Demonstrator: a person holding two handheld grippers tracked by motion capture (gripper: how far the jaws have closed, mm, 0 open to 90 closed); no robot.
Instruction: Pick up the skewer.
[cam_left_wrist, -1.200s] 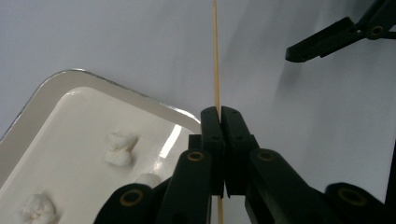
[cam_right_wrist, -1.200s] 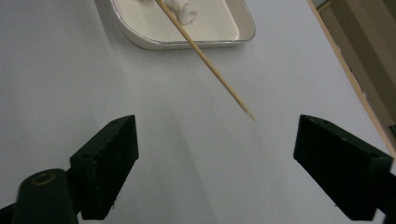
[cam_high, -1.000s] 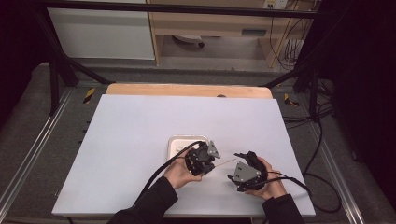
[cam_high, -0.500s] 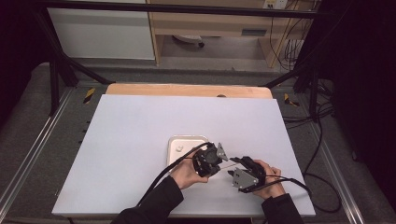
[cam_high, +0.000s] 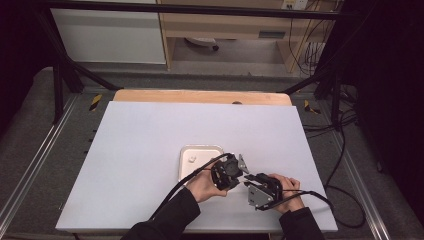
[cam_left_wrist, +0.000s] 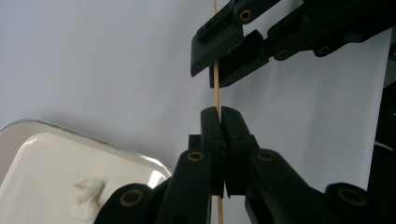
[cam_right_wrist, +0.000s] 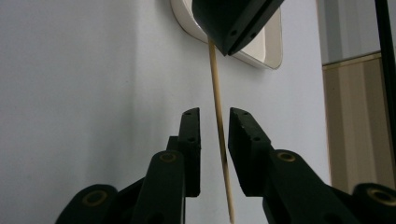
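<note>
While my left gripper (cam_left_wrist: 219, 122) clamps the skewer (cam_left_wrist: 216, 88) steady, my right gripper (cam_right_wrist: 214, 122) has been closing around it, pads not yet touching.

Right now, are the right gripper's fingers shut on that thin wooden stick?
Not yet. The right gripper has just been closing, but gaps remain beside the stick. The left gripper clamps it.
</note>
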